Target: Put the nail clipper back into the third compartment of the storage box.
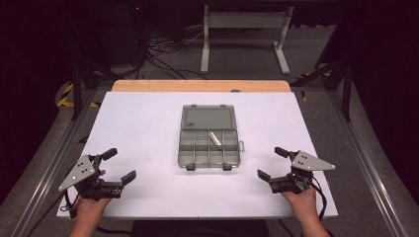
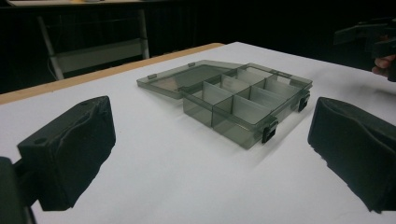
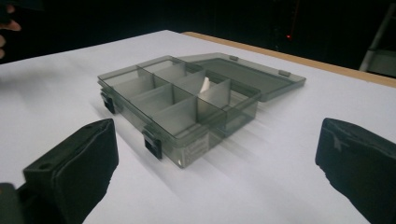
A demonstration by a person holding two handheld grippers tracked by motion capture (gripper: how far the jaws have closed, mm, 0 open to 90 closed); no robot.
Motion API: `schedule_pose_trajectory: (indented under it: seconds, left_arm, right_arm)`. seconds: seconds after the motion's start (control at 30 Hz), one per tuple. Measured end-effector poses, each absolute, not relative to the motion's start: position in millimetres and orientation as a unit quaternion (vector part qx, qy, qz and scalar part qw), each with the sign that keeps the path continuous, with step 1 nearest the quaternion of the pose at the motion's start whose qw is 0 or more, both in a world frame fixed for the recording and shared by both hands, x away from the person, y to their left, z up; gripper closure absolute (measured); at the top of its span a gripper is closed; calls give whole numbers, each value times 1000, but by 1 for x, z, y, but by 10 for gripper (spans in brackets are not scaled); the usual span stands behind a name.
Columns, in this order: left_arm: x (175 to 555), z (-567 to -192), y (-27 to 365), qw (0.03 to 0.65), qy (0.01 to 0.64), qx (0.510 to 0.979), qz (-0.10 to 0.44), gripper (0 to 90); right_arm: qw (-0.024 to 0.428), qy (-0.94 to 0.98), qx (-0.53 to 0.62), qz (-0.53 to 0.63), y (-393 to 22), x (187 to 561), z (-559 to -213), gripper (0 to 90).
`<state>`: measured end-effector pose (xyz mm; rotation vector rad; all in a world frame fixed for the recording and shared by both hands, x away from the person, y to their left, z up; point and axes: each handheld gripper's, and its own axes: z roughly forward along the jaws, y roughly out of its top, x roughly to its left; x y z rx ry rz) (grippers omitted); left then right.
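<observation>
A smoky grey clear plastic organizer box [image 1: 208,147] lies open mid-table, its lid [image 1: 207,118] flat on the far side. Several compartments show, and a loose white divider strip [image 1: 215,138] leans in one of them. The box also appears in the left gripper view [image 2: 247,105] and the right gripper view [image 3: 180,105]. My left gripper [image 1: 121,165] rests near the front left of the table, open, holding nothing. My right gripper [image 1: 271,162] sits at the front right, open, with nothing between its fingers. Both stand well apart from the box.
The white table top [image 1: 148,133] has a wooden strip [image 1: 200,86] along its far edge. Beyond it stand a grey metal frame [image 1: 244,37] and loose cables [image 1: 163,54] on the floor. Metal rails [image 1: 365,163] run along both sides of the table.
</observation>
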<state>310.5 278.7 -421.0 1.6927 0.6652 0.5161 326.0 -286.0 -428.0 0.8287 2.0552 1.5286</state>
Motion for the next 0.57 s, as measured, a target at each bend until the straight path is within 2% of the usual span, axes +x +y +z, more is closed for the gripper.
schedule_pose_trajectory:
  seconds: [0.57]
  left_arm:
    - [316,-426,280,588,288,726,212,12]
  right_arm:
    - [225,750,297,546,-285,326,-438,2]
